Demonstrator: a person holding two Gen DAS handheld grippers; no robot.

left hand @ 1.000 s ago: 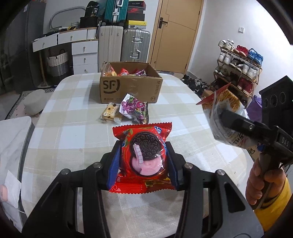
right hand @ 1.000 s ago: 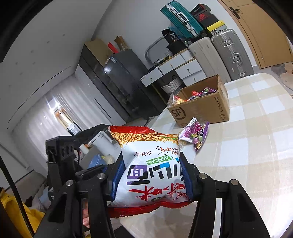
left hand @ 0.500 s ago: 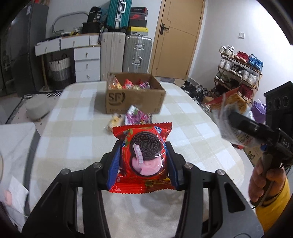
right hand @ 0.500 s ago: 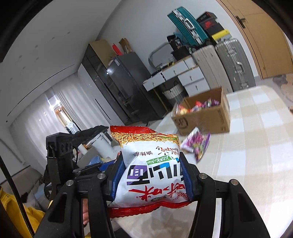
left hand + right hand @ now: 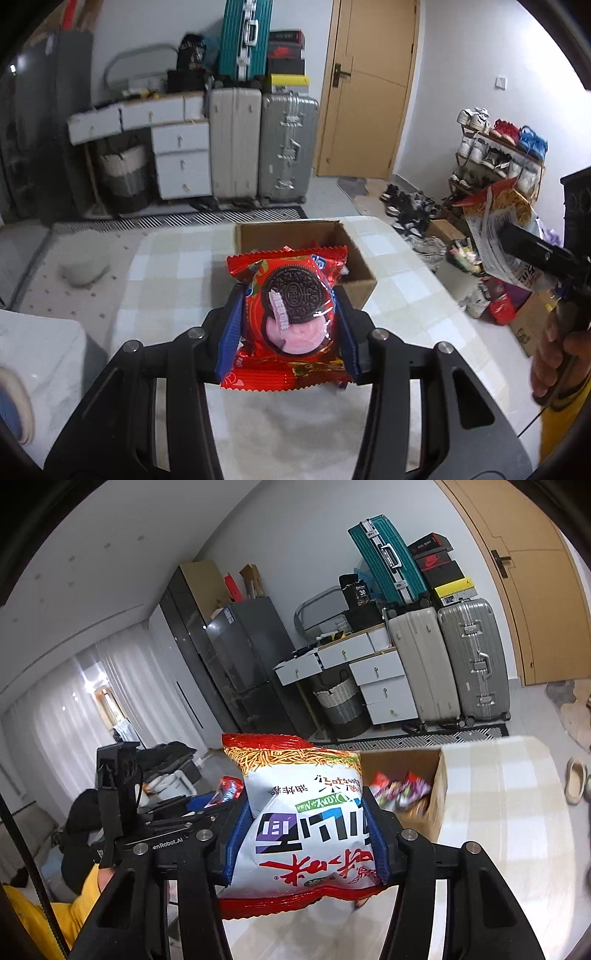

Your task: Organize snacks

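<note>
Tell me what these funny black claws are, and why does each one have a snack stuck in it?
They are grabbers, not a robot. A person holds one in each hand, and a small camera on each grabber looks out along its two fingers. That is why the pictures look round and bendy.

One picture is from the left grabber. It squeezes a red cookie pack. At the right edge of that picture you can see the person's hand holding the other grabber.

The other picture is from the right grabber. It squeezes a white noodle bag, seen upside down.

Ahead of both is a table with a checked cloth. On it stands an open cardboard box with more snacks inside.
</note>
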